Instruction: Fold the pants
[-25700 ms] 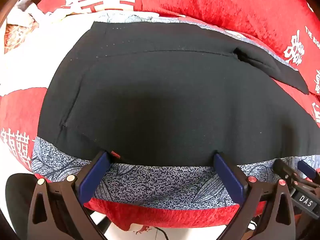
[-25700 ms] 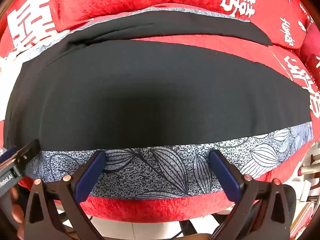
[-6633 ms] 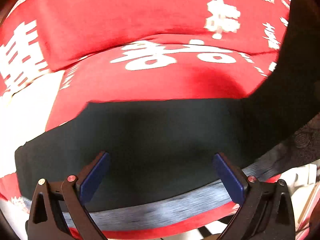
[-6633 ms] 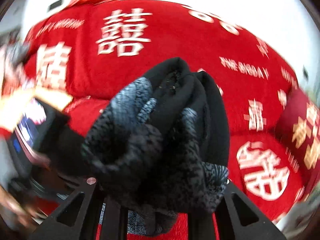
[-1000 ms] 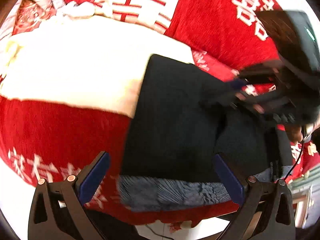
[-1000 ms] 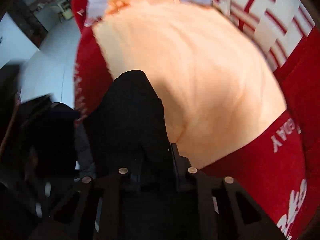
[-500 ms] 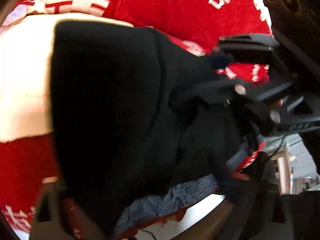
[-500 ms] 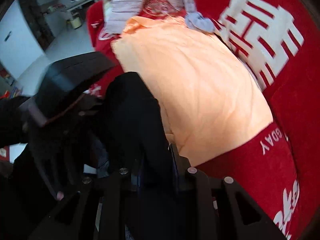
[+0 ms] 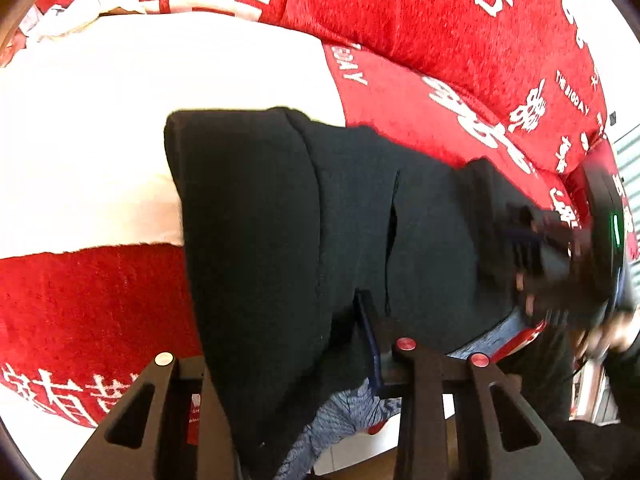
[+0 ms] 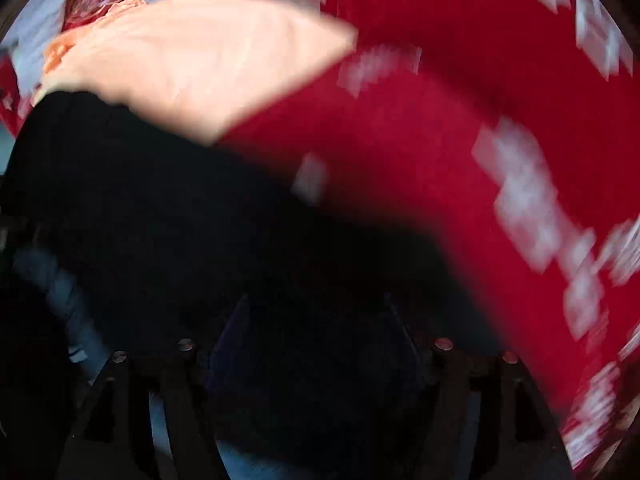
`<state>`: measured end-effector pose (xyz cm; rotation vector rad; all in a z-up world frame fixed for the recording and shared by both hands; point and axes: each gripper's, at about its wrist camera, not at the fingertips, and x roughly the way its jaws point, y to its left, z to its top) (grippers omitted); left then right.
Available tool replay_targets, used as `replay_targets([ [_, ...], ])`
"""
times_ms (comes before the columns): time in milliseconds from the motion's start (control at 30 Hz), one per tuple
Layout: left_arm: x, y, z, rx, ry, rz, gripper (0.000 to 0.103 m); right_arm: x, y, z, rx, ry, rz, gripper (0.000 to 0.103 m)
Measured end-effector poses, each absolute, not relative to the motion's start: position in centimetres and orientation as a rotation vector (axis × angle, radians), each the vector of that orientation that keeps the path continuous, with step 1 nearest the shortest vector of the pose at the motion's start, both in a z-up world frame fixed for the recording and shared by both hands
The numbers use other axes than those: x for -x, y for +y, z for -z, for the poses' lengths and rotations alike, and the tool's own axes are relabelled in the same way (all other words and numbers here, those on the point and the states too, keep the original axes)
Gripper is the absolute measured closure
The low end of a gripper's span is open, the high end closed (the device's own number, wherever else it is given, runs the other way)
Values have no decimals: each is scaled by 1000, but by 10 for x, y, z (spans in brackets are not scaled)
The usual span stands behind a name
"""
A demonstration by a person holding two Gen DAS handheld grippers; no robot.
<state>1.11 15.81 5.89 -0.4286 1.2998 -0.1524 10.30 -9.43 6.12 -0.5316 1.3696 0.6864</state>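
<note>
I'm judging the fold nearly done: the pants (image 9: 304, 248) are lying as a compact black bundle at the sofa's (image 9: 440, 32) front edge, half over a pale garment (image 9: 120, 120) at nine o'clock. My left gripper (image 9: 288, 352) is closing, clenched around the bundle's near end. My right gripper (image 10: 316, 340) is opening, released above the cloth at three o'clock. Red cushion at twelve and one o'clock is giving open room; the drop-off edge at six is tight.
</note>
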Motion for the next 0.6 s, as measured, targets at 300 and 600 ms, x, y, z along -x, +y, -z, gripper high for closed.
replay_targets([
  [300, -5, 153, -66, 316, 1277, 112, 67, -81, -131, -89, 468, 1302, -928, 30],
  [600, -12, 153, -93, 365, 1296, 125, 82, -83, -117, -57, 626, 1245, -948, 16],
])
